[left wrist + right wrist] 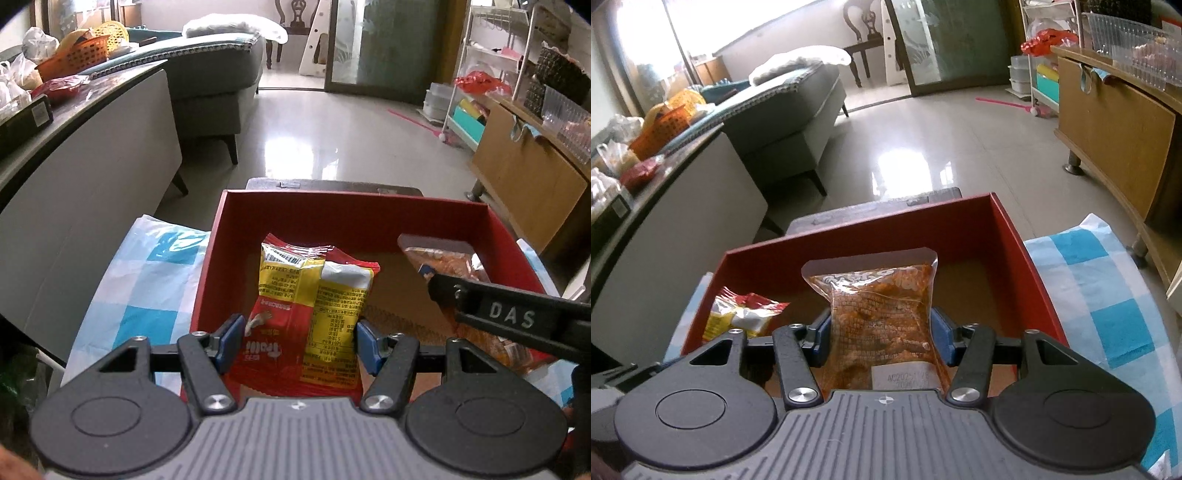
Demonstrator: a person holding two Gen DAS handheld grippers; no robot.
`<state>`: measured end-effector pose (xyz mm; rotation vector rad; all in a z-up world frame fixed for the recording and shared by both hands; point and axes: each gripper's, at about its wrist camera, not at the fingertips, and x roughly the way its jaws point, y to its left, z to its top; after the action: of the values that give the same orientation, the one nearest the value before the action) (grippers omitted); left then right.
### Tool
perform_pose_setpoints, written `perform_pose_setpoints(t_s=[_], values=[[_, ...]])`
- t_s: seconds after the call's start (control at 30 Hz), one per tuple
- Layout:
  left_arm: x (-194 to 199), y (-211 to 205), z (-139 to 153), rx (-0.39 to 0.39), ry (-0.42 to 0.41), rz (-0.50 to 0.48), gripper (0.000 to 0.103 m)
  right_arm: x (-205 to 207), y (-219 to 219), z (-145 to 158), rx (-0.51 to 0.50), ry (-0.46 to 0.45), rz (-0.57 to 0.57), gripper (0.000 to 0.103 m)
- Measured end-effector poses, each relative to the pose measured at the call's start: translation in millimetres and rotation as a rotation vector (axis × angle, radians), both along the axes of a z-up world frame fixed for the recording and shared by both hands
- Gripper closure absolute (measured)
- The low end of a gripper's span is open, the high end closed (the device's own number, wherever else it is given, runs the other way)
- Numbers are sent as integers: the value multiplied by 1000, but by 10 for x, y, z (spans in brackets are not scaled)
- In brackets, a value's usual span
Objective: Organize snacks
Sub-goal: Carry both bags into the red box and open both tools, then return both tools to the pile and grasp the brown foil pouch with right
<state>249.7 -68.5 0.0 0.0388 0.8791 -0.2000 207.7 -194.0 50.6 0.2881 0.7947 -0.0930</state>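
Over the red box (354, 214), left tongs (300, 338) pinch the red-yellow packet (310, 306) and right tongs (882, 334) clamp the orange packet (882, 306), both apparently poised for side-by-side placement inside.

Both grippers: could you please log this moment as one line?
left gripper: holds red-yellow packet | right gripper: holds orange packet | both over red box

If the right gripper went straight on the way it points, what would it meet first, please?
Probably the far wall of the red box, beyond the orange snack bag the right gripper holds; depth is unclear.
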Motion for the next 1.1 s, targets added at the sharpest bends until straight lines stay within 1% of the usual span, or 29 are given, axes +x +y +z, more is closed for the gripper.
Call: perform_pose_setpoints(t_s=[0.17, 0.23, 0.3, 0.4, 0.5, 0.6, 0.77, 0.97, 1.1], values=[[-2, -22, -31, 16, 10, -8, 45, 26, 26, -68, -6, 27, 8, 40], [2, -20, -41, 24, 14, -3, 45, 34, 35, -85, -11, 37, 7, 38], [3, -27, -54, 35, 20, -6, 44, 43, 39, -123, -17, 59, 3, 34], [-11, -35, -36, 38, 14, -8, 43, 32, 17, -153, -11, 67, -3, 34], [-25, -21, 13, 34, 13, -4, 40, 18, 9, -125, -6, 64, -10, 32], [-48, 11, 68, 31, 3, 7, 39, -21, -33, -88, 4, 54, -15, 32], [-91, 115, 177, -8, 8, 27, 38, -113, -72, -12, -9, 40, -28, 32], [-270, 240, 271, -19, 8, 30, 38, -278, -42, 142, -26, 23, -21, 32], [-417, 396, 308, -55, 35, 38, 38, -438, 67, 262, -45, 15, 10, 30]])
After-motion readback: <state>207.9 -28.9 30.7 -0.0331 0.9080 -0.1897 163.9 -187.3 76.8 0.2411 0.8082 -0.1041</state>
